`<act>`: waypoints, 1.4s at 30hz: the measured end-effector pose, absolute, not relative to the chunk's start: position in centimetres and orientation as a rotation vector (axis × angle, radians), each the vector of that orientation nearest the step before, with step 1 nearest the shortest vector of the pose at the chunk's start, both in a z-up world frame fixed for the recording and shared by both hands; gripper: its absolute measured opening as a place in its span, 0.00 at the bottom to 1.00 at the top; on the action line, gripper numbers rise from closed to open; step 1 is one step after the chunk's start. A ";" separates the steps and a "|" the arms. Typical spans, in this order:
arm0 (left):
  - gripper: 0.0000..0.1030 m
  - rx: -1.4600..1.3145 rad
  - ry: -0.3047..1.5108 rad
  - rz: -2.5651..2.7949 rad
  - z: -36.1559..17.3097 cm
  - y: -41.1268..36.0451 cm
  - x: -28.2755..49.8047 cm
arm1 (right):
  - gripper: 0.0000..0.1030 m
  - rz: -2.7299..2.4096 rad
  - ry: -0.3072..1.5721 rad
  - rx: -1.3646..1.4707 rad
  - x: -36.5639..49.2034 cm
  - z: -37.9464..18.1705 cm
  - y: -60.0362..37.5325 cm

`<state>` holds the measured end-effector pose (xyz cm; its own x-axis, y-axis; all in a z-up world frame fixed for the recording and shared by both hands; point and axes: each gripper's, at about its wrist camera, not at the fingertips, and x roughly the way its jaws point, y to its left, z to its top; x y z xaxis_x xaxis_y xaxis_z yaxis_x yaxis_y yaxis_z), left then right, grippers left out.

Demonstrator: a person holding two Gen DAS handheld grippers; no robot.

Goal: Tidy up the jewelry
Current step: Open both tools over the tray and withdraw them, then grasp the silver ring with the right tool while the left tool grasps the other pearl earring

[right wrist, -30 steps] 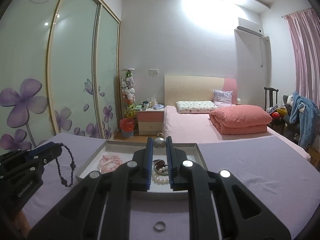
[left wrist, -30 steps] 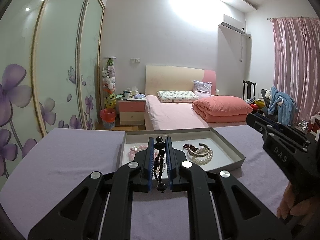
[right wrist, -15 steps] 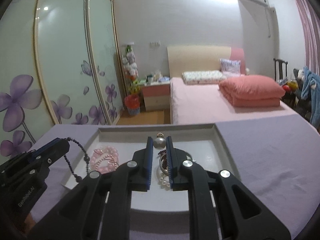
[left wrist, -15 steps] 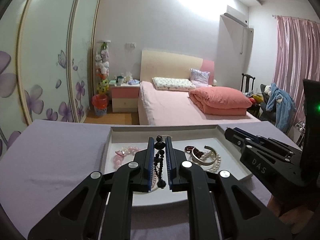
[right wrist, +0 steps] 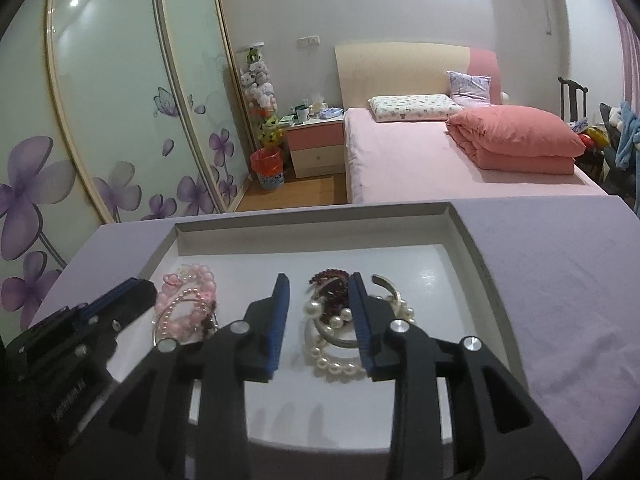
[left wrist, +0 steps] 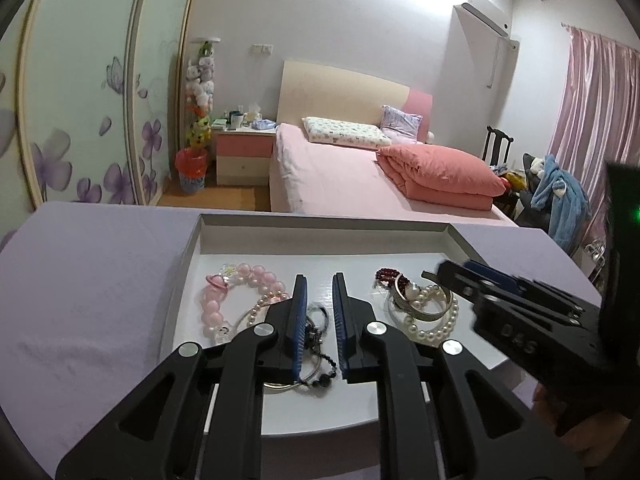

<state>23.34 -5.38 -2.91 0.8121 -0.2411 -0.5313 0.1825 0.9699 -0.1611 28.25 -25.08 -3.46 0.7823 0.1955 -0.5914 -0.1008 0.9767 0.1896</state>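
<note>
A white tray point(left wrist: 320, 226) point(right wrist: 312, 216) lies on the purple table. My left gripper point(left wrist: 320, 284) is open low over the tray's front middle; a black bead string point(left wrist: 318, 354) lies in the tray between its fingers. My right gripper point(right wrist: 318, 284) is open over a heap of white pearls point(right wrist: 334, 360), dark red beads point(right wrist: 334, 286) and a silver bangle point(right wrist: 386, 282). Pink bead bracelets point(left wrist: 236, 292) point(right wrist: 188, 300) lie at the tray's left. In the left wrist view the right gripper point(left wrist: 452, 276) is over the pearl heap point(left wrist: 424, 320).
The purple cloth table point(left wrist: 88, 280) point(right wrist: 568, 280) extends on both sides of the tray. A pink bed point(left wrist: 352, 176), a nightstand point(left wrist: 244, 152) and a flower-patterned wardrobe point(right wrist: 100, 120) are beyond the far edge.
Both grippers moved forward and down over the tray and opened. The black bead string dropped from the left gripper into the tray; the silver pendant left the right gripper.
</note>
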 end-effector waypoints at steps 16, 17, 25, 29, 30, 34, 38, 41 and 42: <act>0.36 -0.074 0.661 -0.212 -3.3 -2.3 17.7 | 0.30 0.261 0.841 0.064 18.2 -6.6 -27.3; 0.36 -0.067 0.676 -0.214 -3.6 -2.2 17.4 | 0.30 0.266 0.856 0.048 17.7 -6.9 -26.8; 0.42 -0.021 0.721 -0.230 -4.7 -3.4 16.3 | 0.29 0.253 0.899 -0.052 16.3 -8.5 -24.8; 0.42 -0.010 0.729 -0.243 -5.0 -4.0 15.8 | 0.29 0.242 0.899 -0.081 16.2 -8.5 -24.5; 0.42 -0.008 0.732 -0.247 -5.1 -4.2 15.9 | 0.28 0.240 0.896 -0.089 16.3 -8.5 -24.5; 0.42 -0.008 0.754 -0.271 -5.4 -5.1 16.0 | 0.21 0.222 0.901 -0.074 16.3 -8.4 -25.0; 0.42 0.001 0.789 -0.318 -5.9 -6.7 16.3 | 0.21 0.136 0.900 0.000 16.9 -8.3 -27.6; 0.42 0.016 0.819 -0.348 -6.5 -8.0 16.6 | 0.21 0.103 0.905 0.053 17.3 -8.3 -29.2; 0.42 0.028 0.830 -0.356 -6.7 -8.6 16.8 | 0.21 0.102 0.904 0.056 17.3 -8.3 -29.4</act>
<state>16.83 -8.62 -6.72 0.6196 -0.2986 -0.7259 0.3199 0.9406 -0.1138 17.34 -29.38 -8.31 0.6141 0.1119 -0.7813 -0.0644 0.9937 0.0917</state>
